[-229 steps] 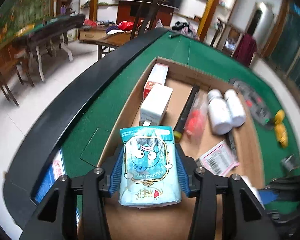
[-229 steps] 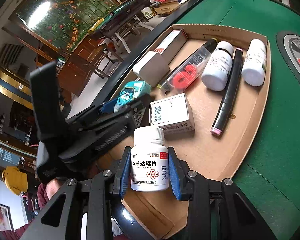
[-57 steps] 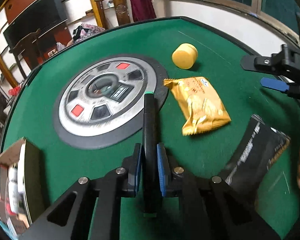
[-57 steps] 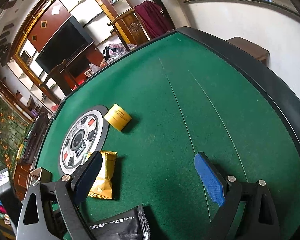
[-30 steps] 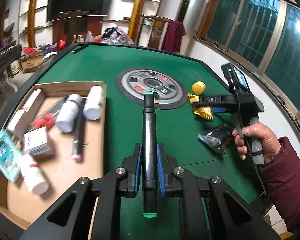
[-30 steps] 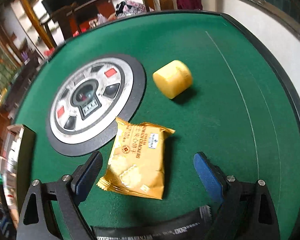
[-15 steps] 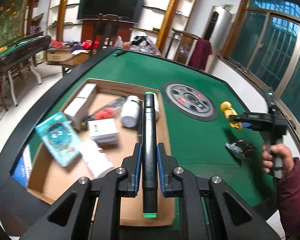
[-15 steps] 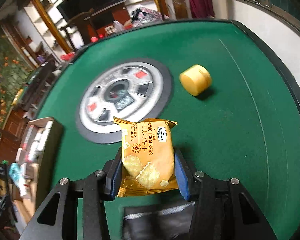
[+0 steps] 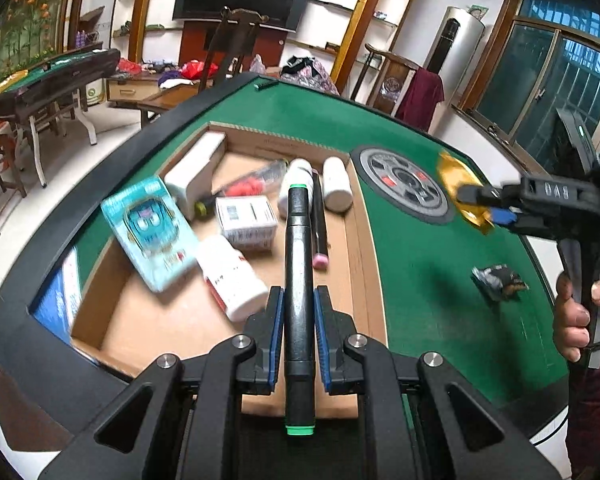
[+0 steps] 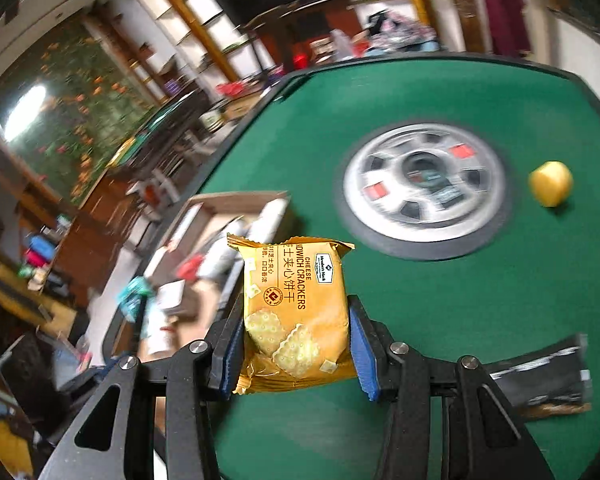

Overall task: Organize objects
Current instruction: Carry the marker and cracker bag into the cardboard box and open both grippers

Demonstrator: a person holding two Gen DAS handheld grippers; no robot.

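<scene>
My left gripper (image 9: 298, 320) is shut on a black marker with green ends (image 9: 298, 264), held above the near edge of the cardboard box (image 9: 364, 236). The box holds a blue wipes pack (image 9: 150, 232), white bottles (image 9: 230, 284), a white carton (image 9: 246, 220) and another black marker (image 9: 319, 216). My right gripper (image 10: 296, 344) is shut on a yellow cheese cracker packet (image 10: 296, 312), held above the green felt; it also shows in the left wrist view (image 9: 460, 196) at the right. The box (image 10: 204, 240) lies blurred to the left of the right gripper.
A round grey centre panel (image 9: 404, 184) sits in the green table (image 9: 420, 272), also seen in the right wrist view (image 10: 424, 184). A yellow jar (image 10: 550, 184) lies beyond it. A black snack packet (image 9: 498, 280) lies on the felt, near my right gripper (image 10: 540, 384).
My left gripper has carried the marker closer over the box. My right gripper has lifted the cracker packet and swung left towards the box.
</scene>
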